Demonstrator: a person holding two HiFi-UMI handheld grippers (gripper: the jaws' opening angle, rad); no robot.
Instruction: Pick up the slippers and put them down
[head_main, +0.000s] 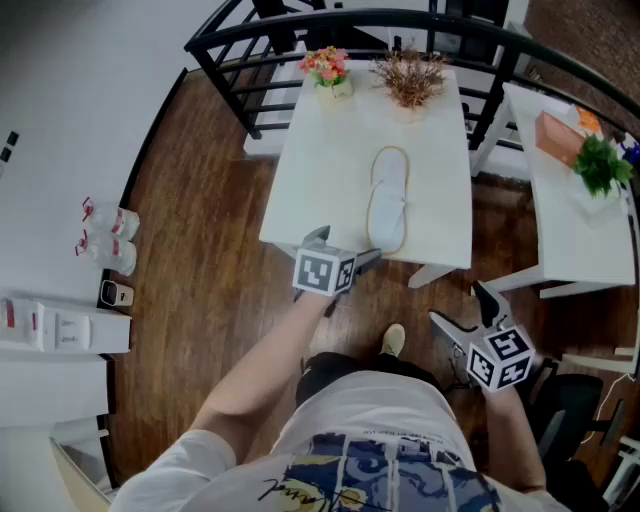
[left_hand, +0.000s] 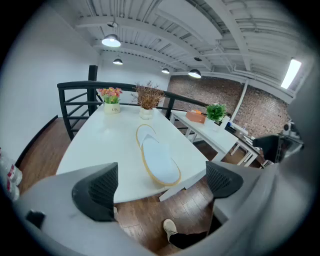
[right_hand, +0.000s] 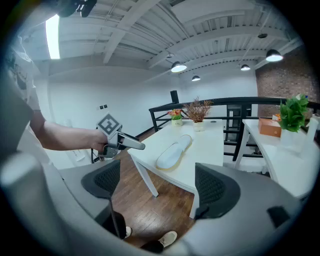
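Observation:
White slippers with a tan rim lie lengthwise, one on the other, on the white table, toe end near its front edge. They also show in the left gripper view as slippers and in the right gripper view as slippers. My left gripper hovers at the table's front edge just short of the toe, jaws apart and empty; its own view shows the left gripper with nothing between the pads. My right gripper hangs over the floor right of the table, open and empty.
A flower pot and a dried plant stand at the table's far end. A second white table at the right bears a green plant and an orange box. Black railing runs behind. Bottles stand at the left.

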